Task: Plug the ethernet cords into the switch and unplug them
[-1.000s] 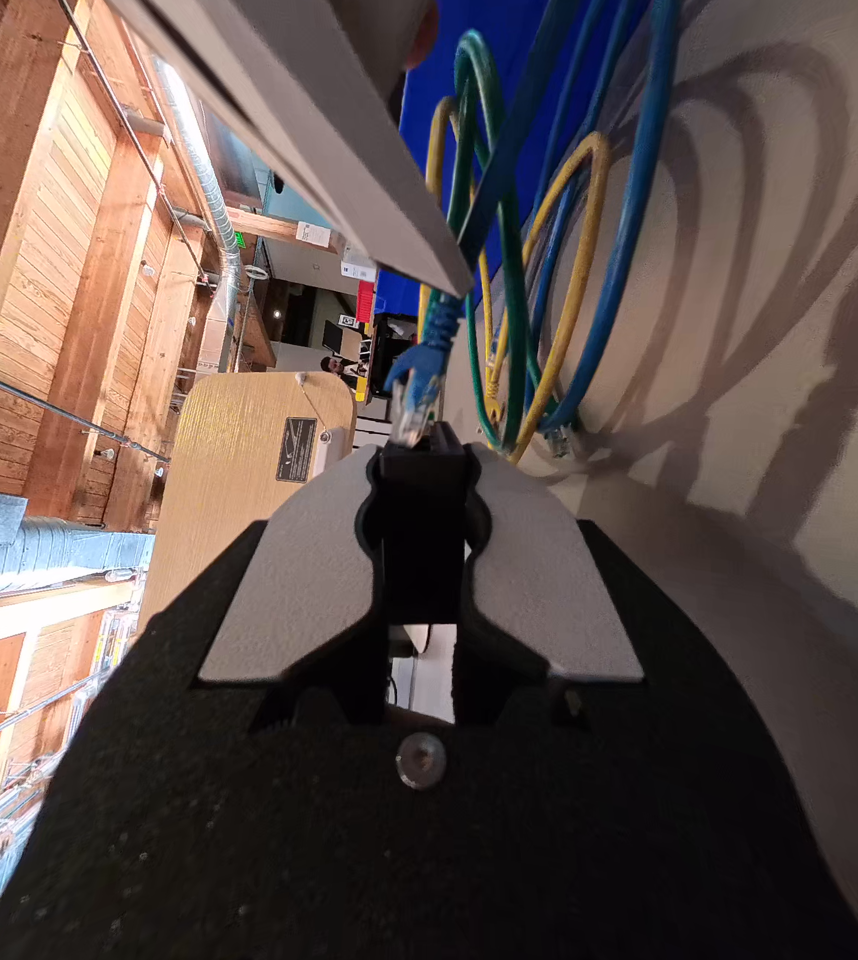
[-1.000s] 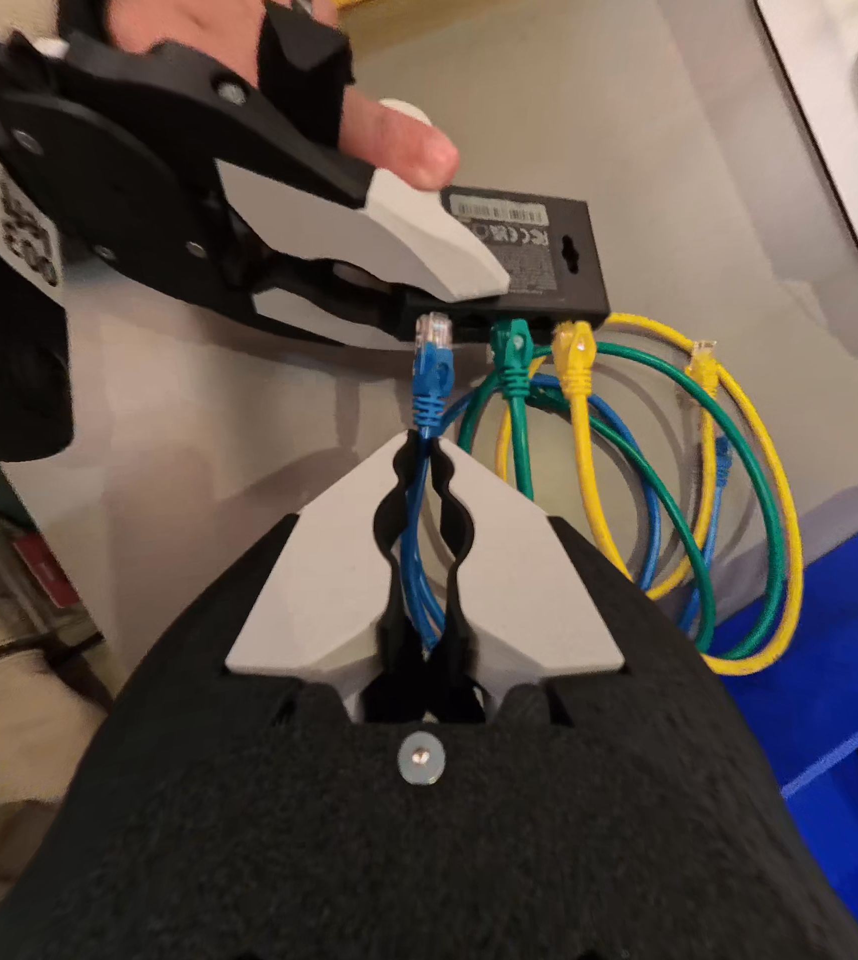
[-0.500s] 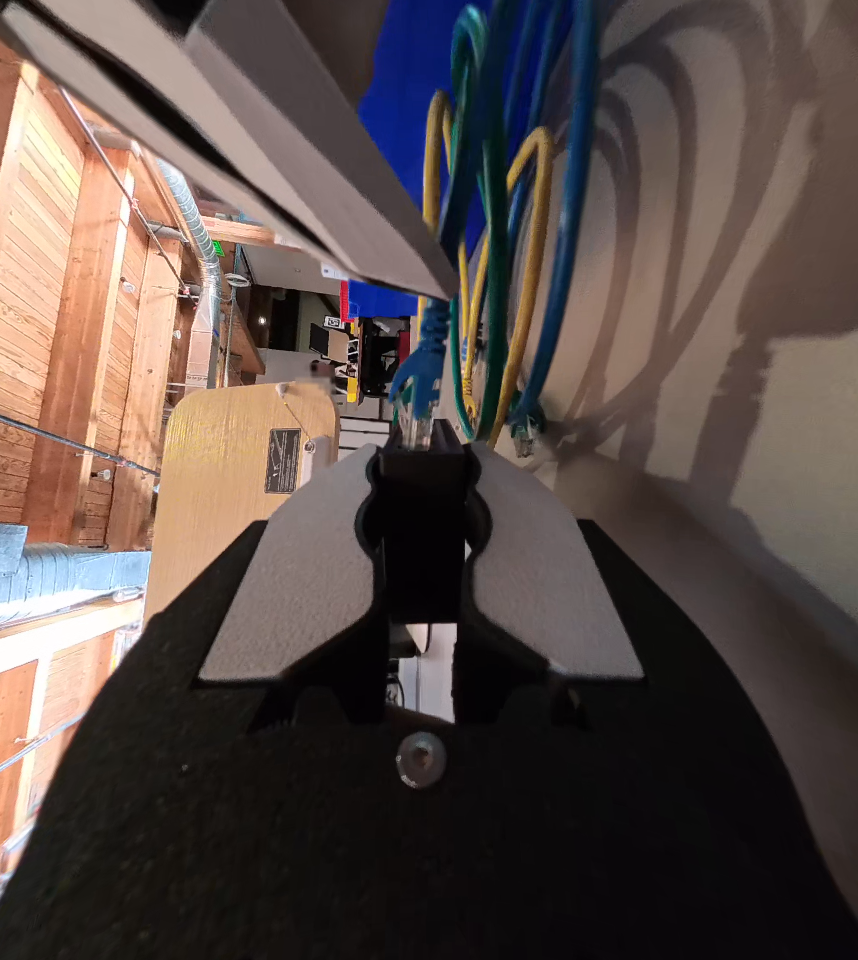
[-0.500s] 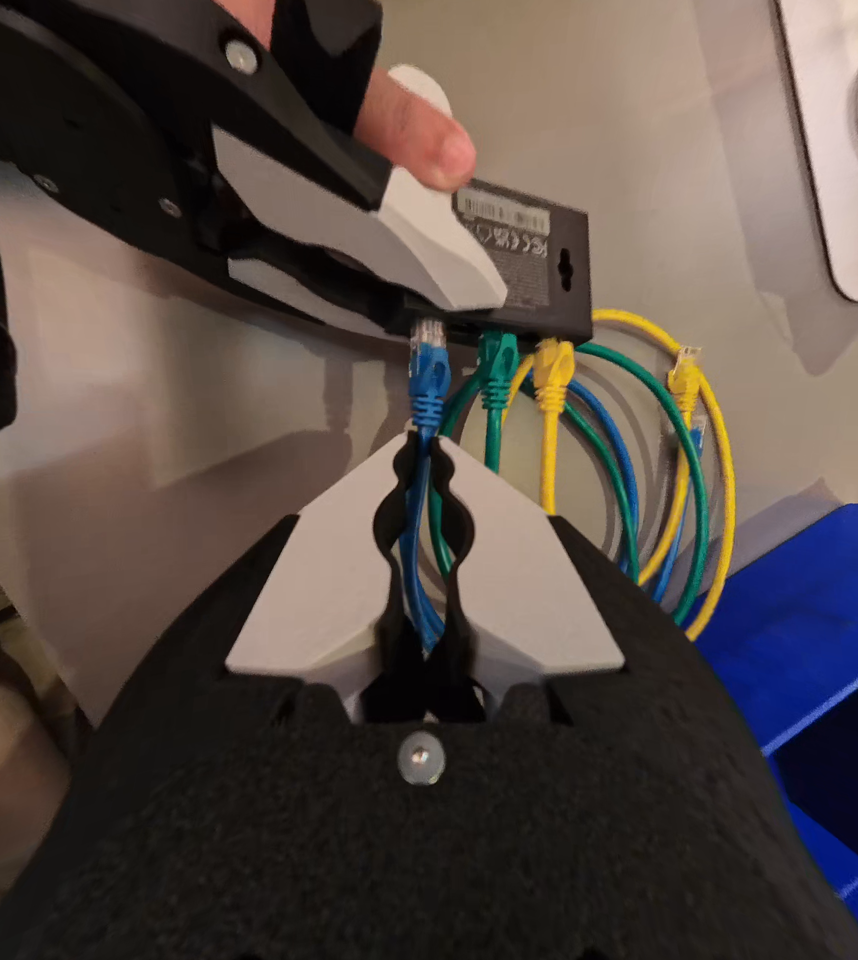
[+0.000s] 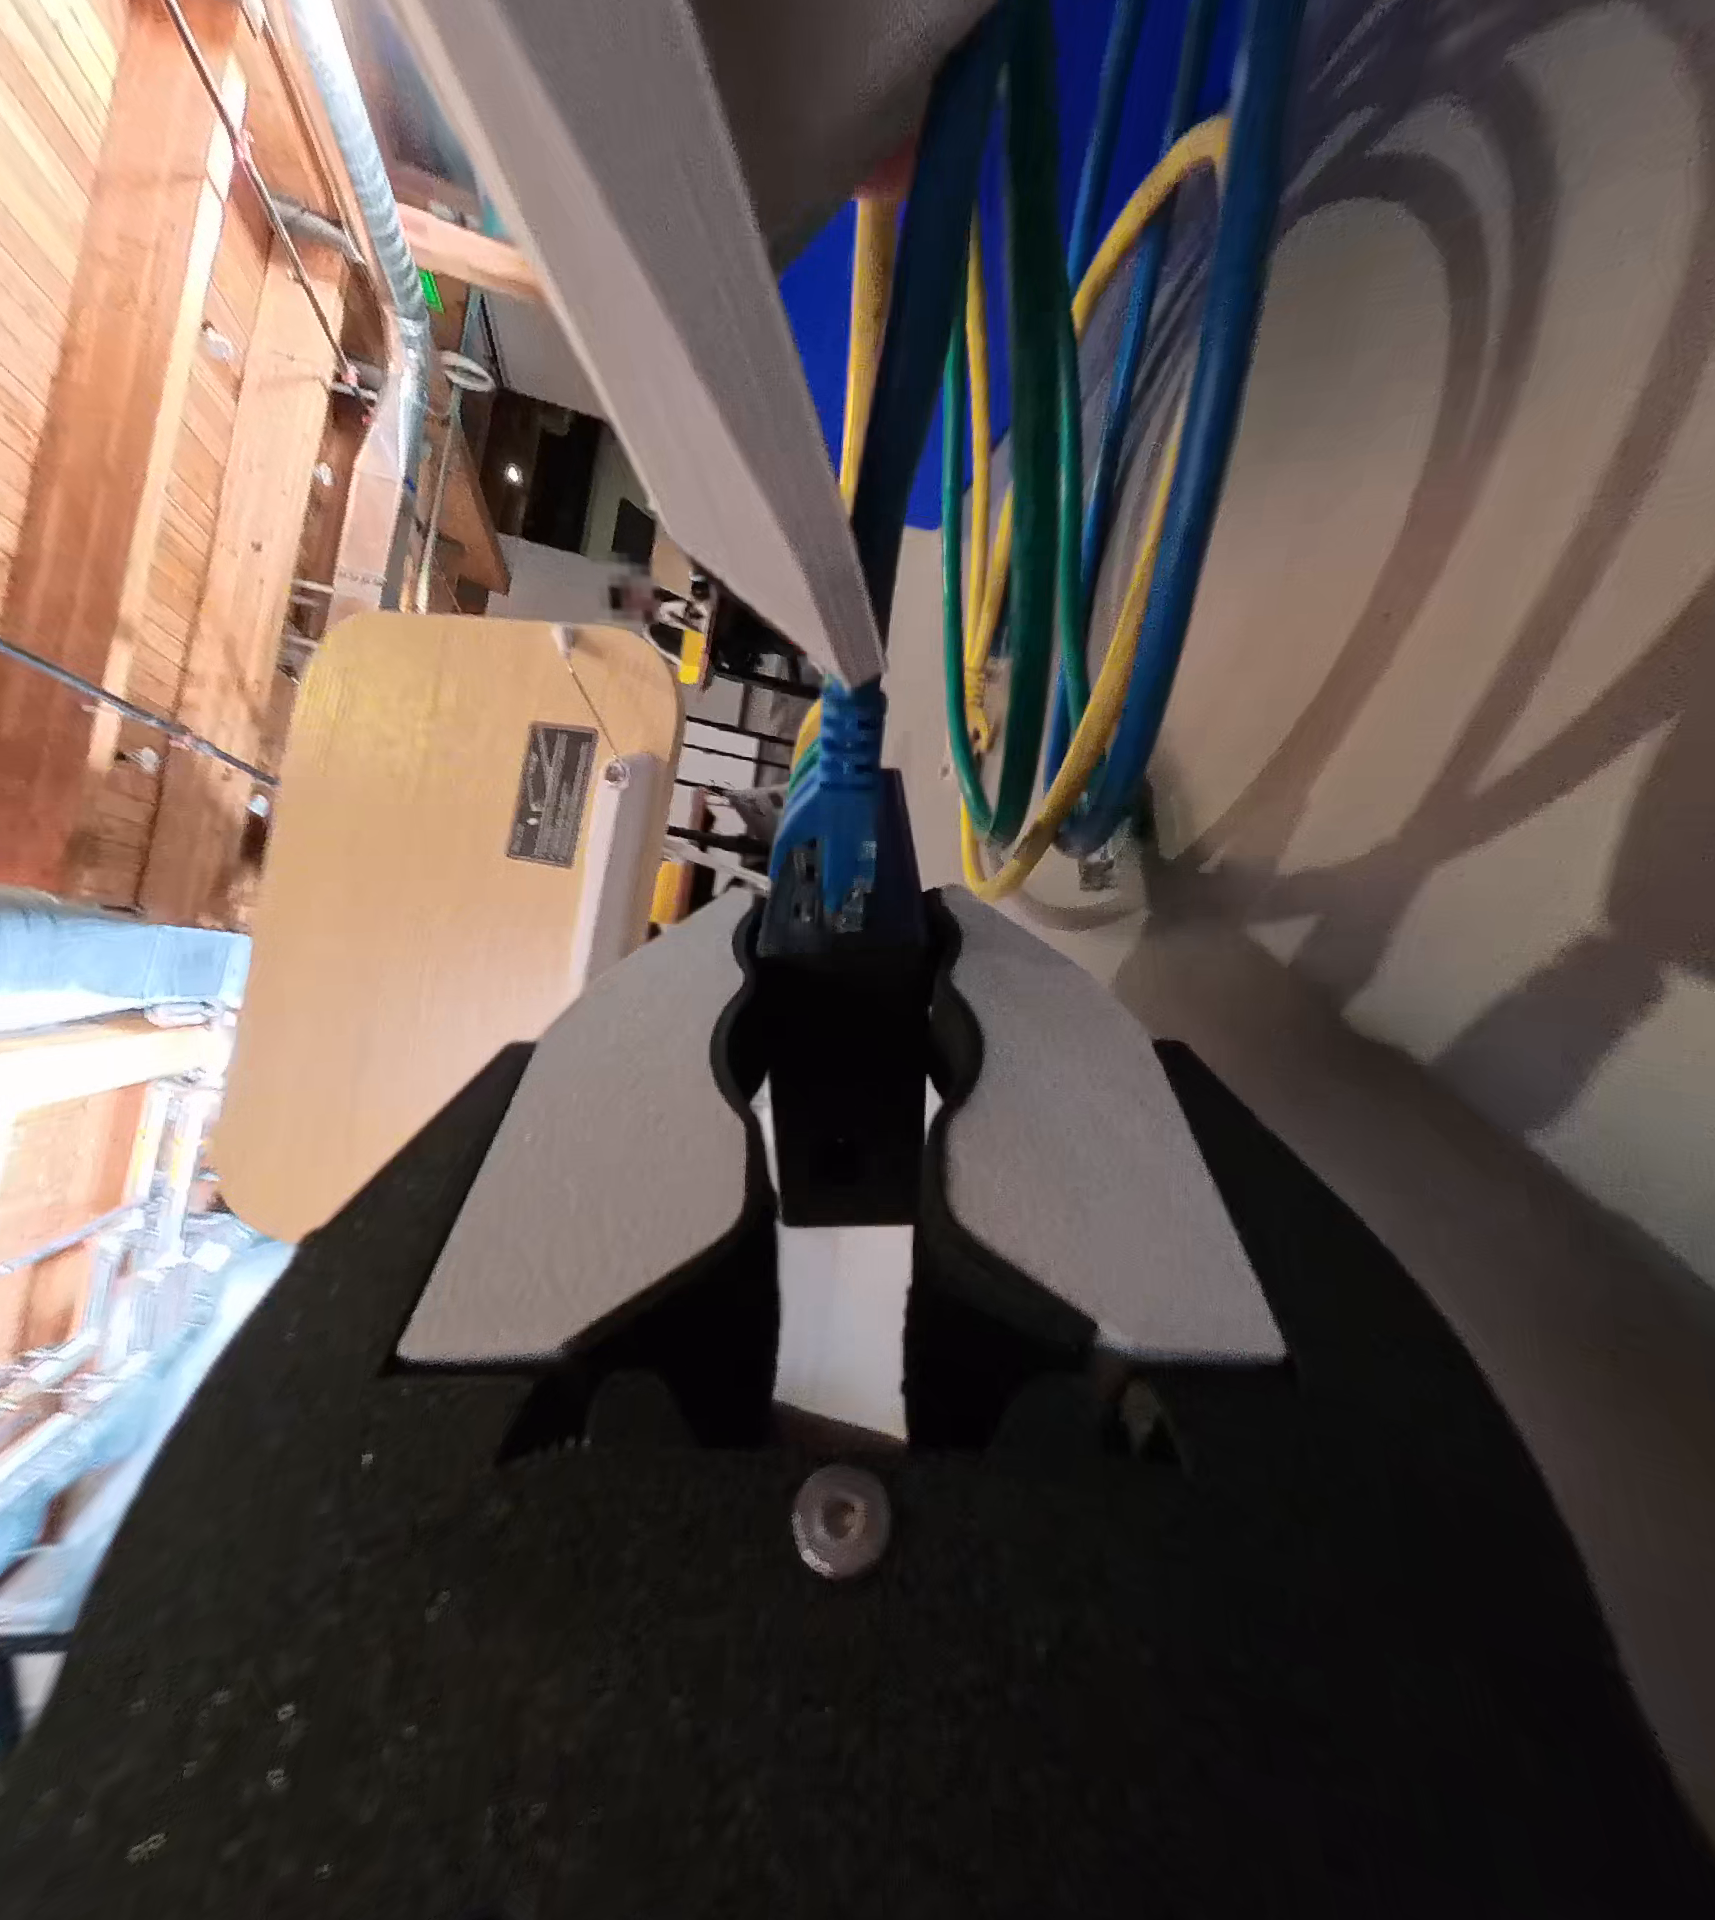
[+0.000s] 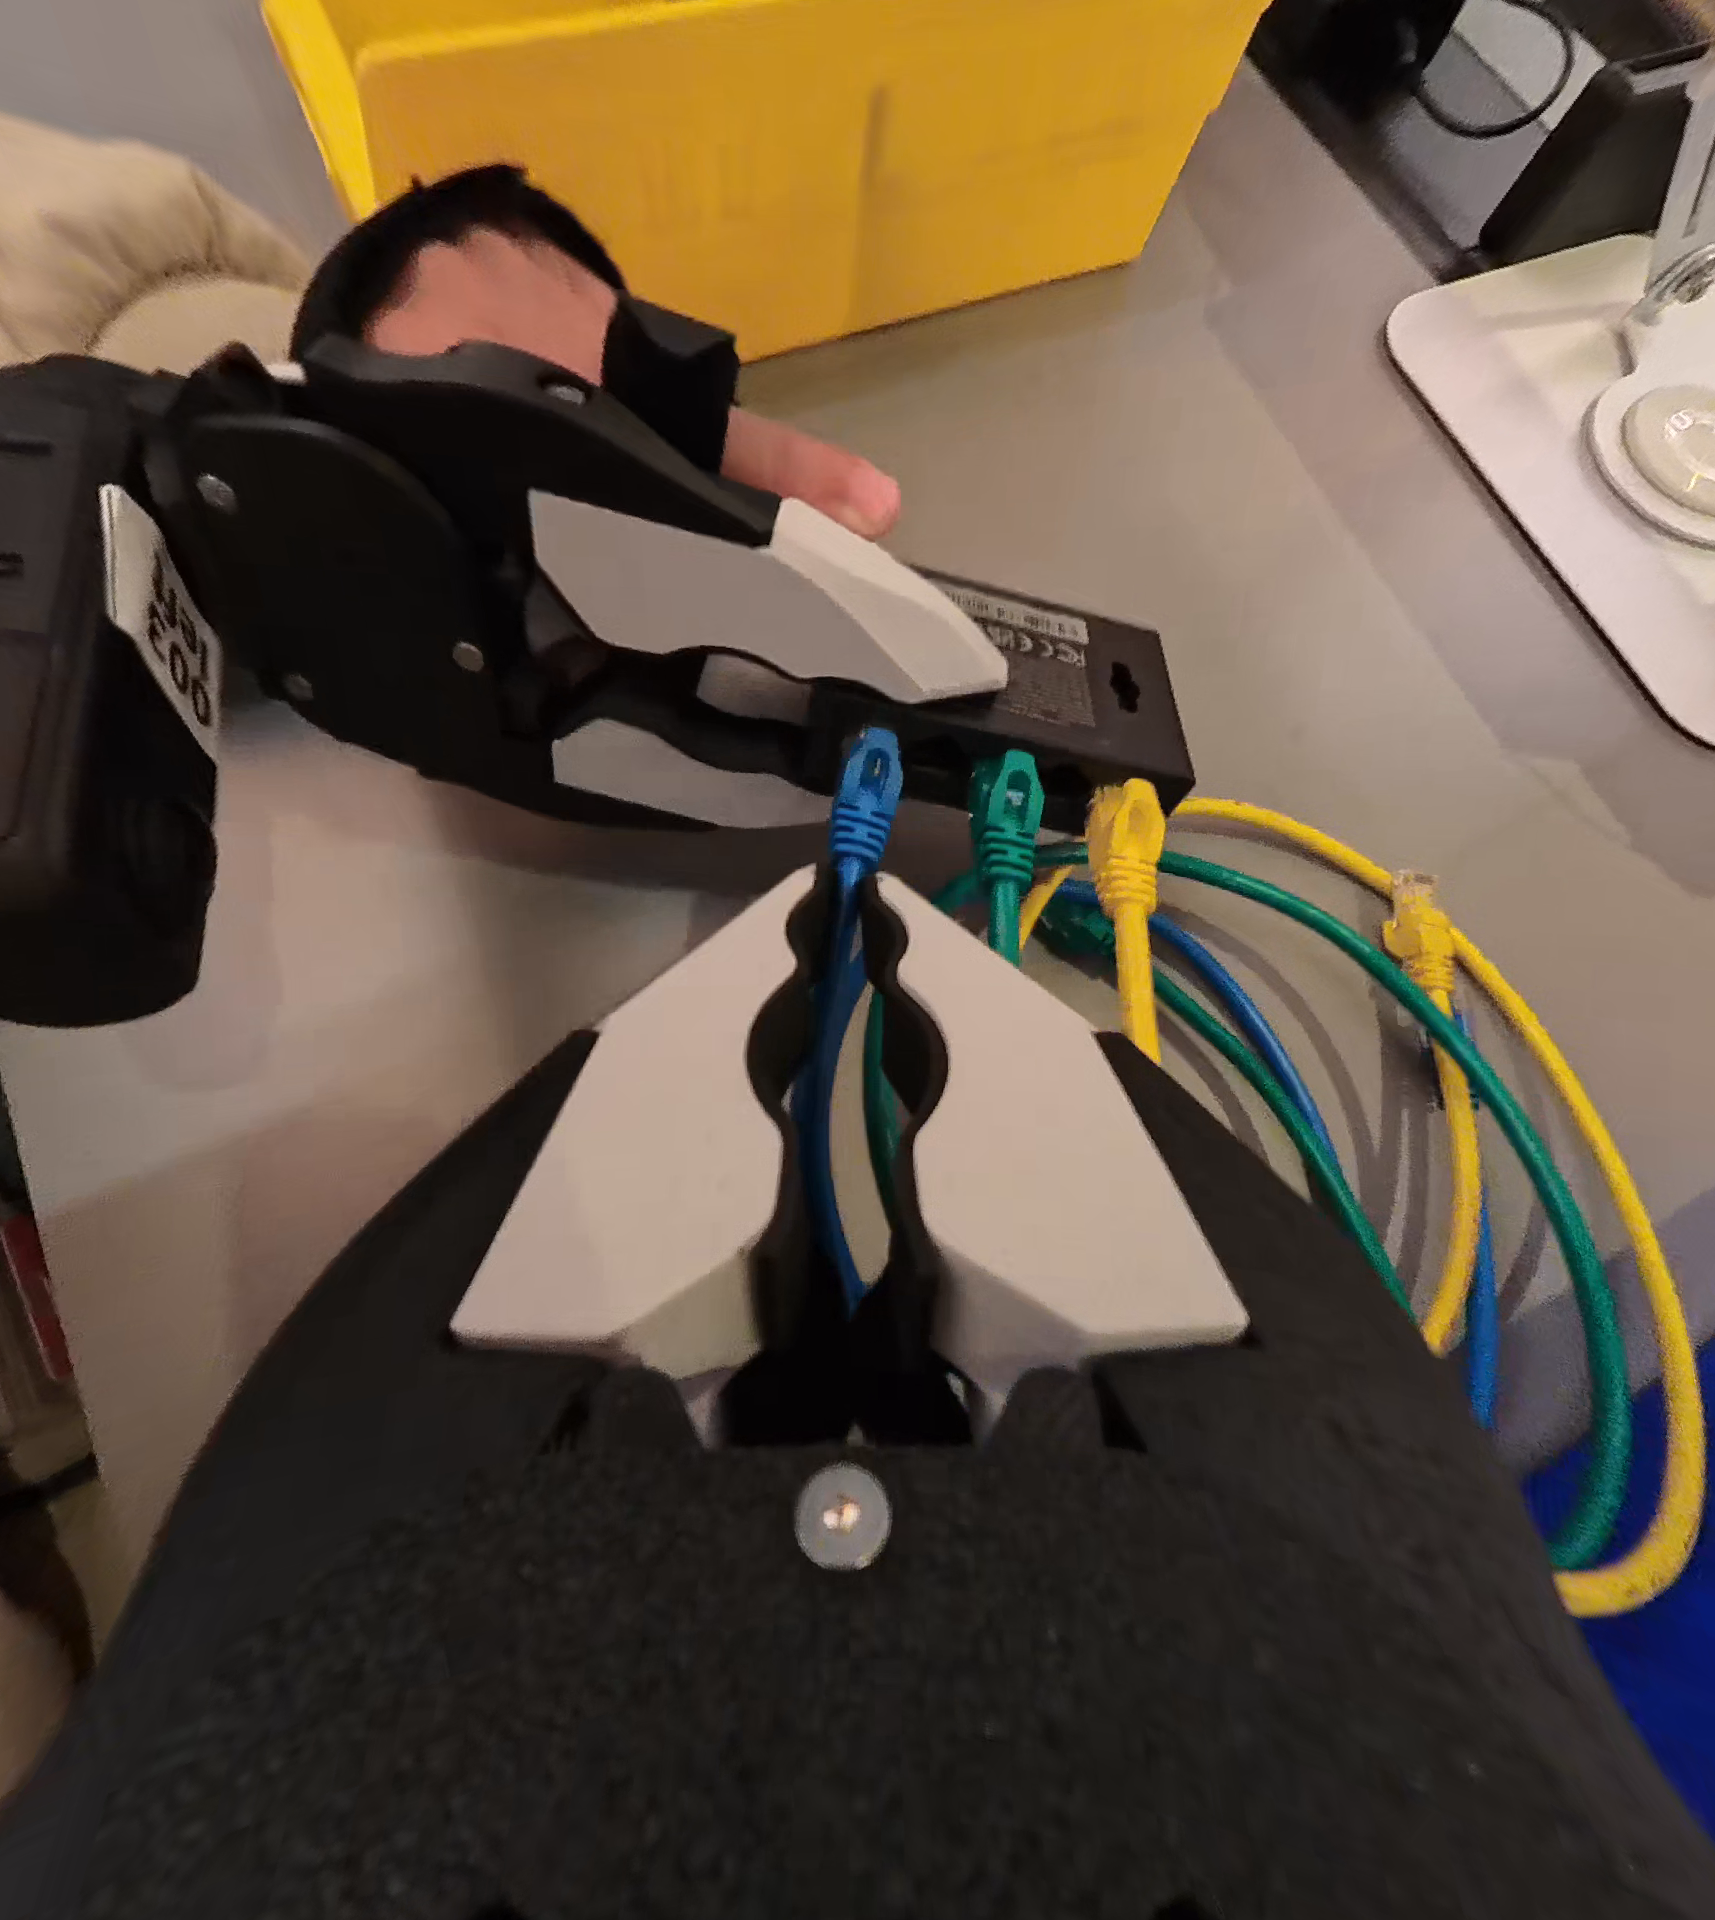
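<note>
Switch (image 6: 1061, 675) pinched by left claw (image 5: 840, 925); right claw (image 6: 845, 883) pinching blue cord (image 6: 837, 997); only right view shows yellow bin (image 6: 780, 145).

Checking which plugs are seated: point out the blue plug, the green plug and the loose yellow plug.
blue plug (image 6: 865, 779), right wrist view, on its boot at the switch's port.
green plug (image 6: 1007, 805), right wrist view, on its boot.
loose yellow plug (image 6: 1412, 914), right wrist view, on the free connector lying on the table.
</note>
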